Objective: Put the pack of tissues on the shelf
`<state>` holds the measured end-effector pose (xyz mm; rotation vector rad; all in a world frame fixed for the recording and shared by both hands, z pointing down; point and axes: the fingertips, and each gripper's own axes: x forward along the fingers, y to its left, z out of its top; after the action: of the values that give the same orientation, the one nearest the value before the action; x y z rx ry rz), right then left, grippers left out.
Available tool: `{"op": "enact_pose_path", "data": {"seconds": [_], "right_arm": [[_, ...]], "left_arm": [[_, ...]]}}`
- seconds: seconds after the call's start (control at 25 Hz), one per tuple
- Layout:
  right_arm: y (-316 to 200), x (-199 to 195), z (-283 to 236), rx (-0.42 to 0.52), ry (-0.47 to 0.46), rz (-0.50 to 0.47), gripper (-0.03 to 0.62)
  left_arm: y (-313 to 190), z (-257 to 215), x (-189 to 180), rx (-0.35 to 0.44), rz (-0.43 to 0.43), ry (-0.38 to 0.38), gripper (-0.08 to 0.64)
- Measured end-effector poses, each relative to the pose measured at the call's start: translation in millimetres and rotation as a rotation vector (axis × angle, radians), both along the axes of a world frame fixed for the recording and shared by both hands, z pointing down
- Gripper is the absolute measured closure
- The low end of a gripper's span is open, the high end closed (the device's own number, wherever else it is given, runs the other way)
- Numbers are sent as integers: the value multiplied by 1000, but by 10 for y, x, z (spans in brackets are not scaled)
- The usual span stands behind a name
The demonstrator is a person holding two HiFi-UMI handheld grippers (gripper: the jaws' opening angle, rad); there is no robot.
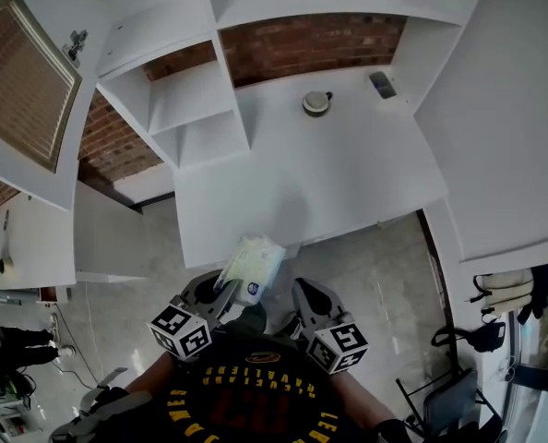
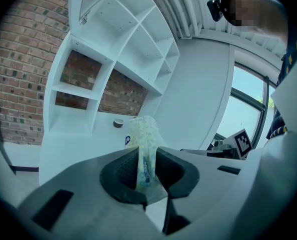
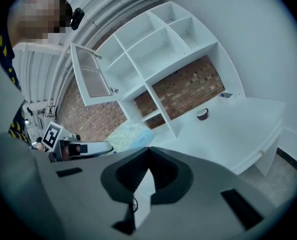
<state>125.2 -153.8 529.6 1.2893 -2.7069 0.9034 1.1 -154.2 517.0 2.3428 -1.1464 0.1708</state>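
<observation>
The pack of tissues (image 1: 251, 268) is a soft white pack with a pale green pattern and a blue label. It hangs in the air just in front of the white desk's (image 1: 348, 173) near edge. My left gripper (image 1: 220, 289) is shut on its lower end. In the left gripper view the pack (image 2: 143, 134) stands upright, pinched between the dark pads (image 2: 119, 171). My right gripper (image 1: 306, 293) is beside it on the right, shut and holding nothing, its tips meeting (image 3: 148, 151). The white shelf unit (image 1: 186, 109) stands at the desk's back left, its compartments bare.
A small round container (image 1: 316, 102) and a small dark object (image 1: 382, 85) lie at the back of the desk against the brick wall. An open cabinet door (image 1: 25, 81) juts out at the upper left. A chair with bags (image 1: 495, 303) stands on the floor at the right.
</observation>
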Motion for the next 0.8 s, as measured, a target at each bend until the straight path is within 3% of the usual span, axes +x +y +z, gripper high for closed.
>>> {"op": "enact_pose_path", "data": {"seconds": [0.4, 0.6, 0.8], "right_arm": [[-727, -388, -176, 50, 81, 15, 603], [-969, -557, -184, 55, 105, 7, 603], [-1139, -696, -203, 64, 139, 5, 603]], "left_arm": [[-986, -257, -613, 90, -27, 23, 503], [-1383, -313, -1036, 135, -80, -23, 503], [-2044, -593, -1502, 262, -143, -97, 503]]}}
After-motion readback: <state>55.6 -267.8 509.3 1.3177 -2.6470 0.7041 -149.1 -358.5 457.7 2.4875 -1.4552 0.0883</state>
